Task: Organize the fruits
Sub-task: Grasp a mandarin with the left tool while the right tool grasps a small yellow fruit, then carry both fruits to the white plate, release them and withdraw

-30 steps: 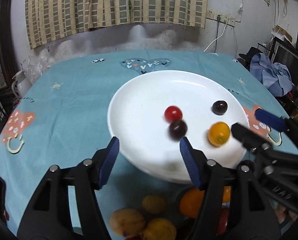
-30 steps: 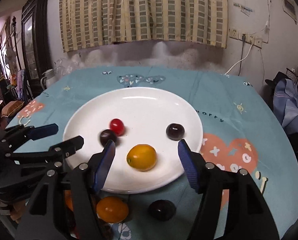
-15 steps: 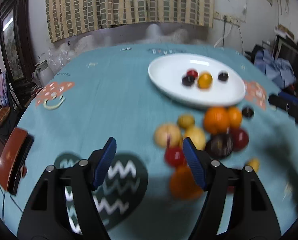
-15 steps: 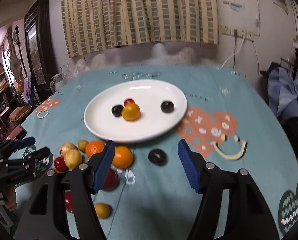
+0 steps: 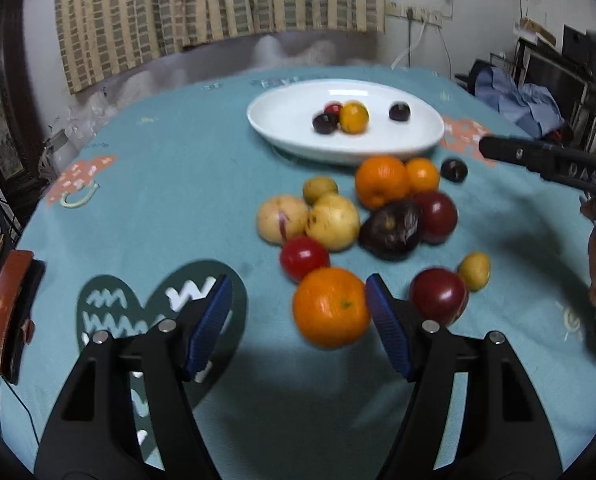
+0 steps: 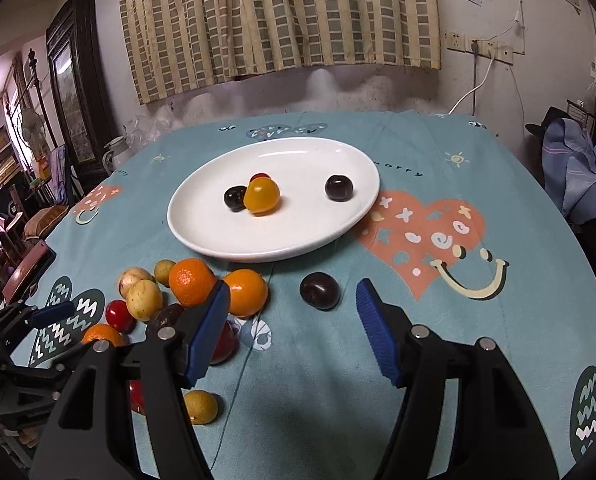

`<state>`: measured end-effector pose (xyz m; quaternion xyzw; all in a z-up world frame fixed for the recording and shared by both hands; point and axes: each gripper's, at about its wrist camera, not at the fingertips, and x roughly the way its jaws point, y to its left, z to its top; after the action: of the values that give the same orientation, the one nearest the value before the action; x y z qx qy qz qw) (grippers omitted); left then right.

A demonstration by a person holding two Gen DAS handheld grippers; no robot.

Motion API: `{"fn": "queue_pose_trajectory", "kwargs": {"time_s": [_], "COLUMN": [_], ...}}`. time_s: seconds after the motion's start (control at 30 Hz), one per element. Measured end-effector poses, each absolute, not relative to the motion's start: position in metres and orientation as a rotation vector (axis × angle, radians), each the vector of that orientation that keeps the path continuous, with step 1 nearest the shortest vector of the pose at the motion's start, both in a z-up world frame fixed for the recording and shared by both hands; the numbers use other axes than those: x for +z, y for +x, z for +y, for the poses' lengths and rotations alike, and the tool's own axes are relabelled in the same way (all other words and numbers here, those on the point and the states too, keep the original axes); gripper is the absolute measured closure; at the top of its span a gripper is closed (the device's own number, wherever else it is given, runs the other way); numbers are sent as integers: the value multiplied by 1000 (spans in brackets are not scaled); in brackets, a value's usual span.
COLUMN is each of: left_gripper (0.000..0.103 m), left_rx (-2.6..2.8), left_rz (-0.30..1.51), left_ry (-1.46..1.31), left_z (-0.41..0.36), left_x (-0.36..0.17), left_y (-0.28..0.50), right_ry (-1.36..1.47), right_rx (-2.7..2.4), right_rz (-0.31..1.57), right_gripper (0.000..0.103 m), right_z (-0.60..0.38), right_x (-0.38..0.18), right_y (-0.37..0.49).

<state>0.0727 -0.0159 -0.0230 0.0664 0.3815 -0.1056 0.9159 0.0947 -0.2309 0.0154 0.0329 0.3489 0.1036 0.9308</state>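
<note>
We see a round surface [image 6: 438, 360] under a teal patterned cloth, with a white oval plate [image 6: 298, 240] toward its far side holding four small fruits. Loose oranges, plums and yellow fruits [image 5: 362, 220] cluster nearer. Striped curtains [image 6: 278, 20] hang beyond. Both the left gripper [image 5: 298, 312] and the right gripper [image 6: 292, 322] have jaws spread, empty.

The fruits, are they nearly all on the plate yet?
Not yet. Four small fruits sit on the white plate. Both hand-held grippers, left and right, are open and empty. The oranges, the dark plum and others wait on the tablecloth.
</note>
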Motion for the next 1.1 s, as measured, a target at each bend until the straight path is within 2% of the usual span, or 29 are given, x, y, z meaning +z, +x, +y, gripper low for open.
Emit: {"fn": "queue_pose_trajectory", "kwargs": {"time_s": [0.17,0.2,0.27,0.53,0.73,0.77,0.83,0.9,1.1], "left_gripper": [37,41,57,59,59,59,59,59,59], "left_rx": [-232,-239,-273,-250,-234,-238,-239,-237,-240], "left_rz": [836,851,877,835,837,837,836,837,823], "left_ry": [178,179,149,138,120,126,136,136,106], "left_z": [-25,-25,-24,-18,-12,-13,-16,-16,-10], "left_x": [-39,-42,-45,-36,-34,-34,-34,-34,-28], "left_y": [75,77,80,76,79,78,78,79,79], "right_ry": [18,-6,-42,-67,-103,-113,-134,-116,-37], "right_rx": [300,314,327,351,406,413,413,434,411], "right_rz": [762,776,797,855,887,895,901,901,844], "right_gripper": [37,37,37,38,50,57,61,76,78], "right_z": [-215,-210,-200,-190,-178,-174,-171,-172,-193], "right_x": [9,5,-1,-20,-29,-32,-34,-34,-15], "right_y": [73,70,66,61,57,57,56,55,59]}}
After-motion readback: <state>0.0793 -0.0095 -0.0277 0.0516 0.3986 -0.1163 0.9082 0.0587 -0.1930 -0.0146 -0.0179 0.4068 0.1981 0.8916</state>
